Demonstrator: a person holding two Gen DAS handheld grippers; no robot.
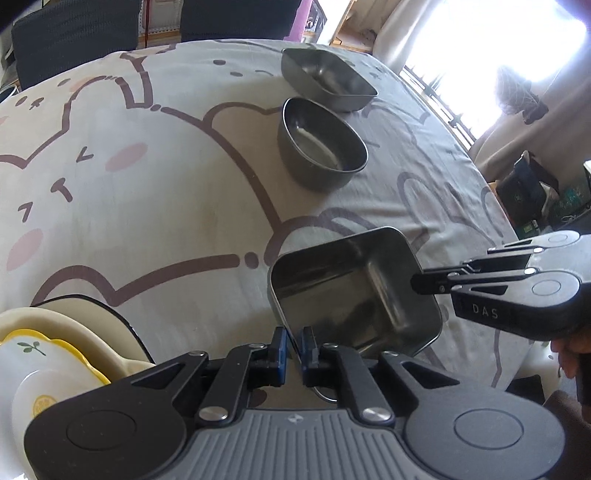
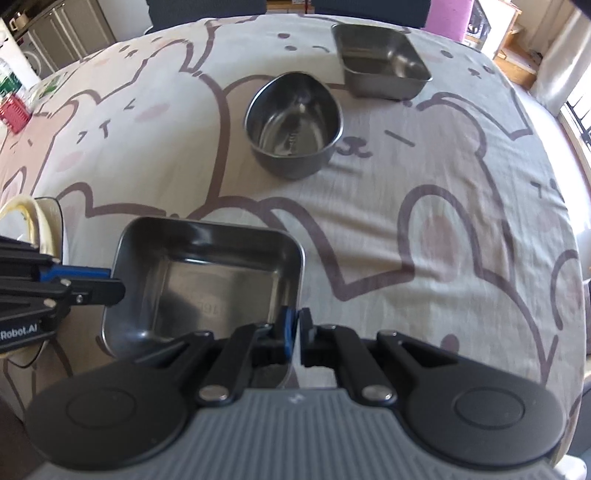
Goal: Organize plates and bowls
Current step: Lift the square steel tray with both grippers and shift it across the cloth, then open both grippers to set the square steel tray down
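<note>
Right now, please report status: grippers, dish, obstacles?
Left hand-held gripper and right hand-held gripper both shut on square tin rim, opposite sides. Round bowl and second tin ahead on cloth, apart. Plate stack at left.

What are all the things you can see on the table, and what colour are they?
Square metal tray: one, silver, near edge of the table, gripped on two rims.
Round metal bowl: one, silver, middle of the table, empty.
Rectangular metal tray: one, silver, far side, beyond the bowl, empty.
Stacked dishes: several, cream, yellow and white, near left corner; exact count unclear.
Tablecloth: one, grey with cartoon bears, covering the table.
Chairs: two, dark, behind the table.
Left gripper: one, black with blue pads, shut on the square tray's rim.
Right gripper: one, black, shut on another rim.
</note>
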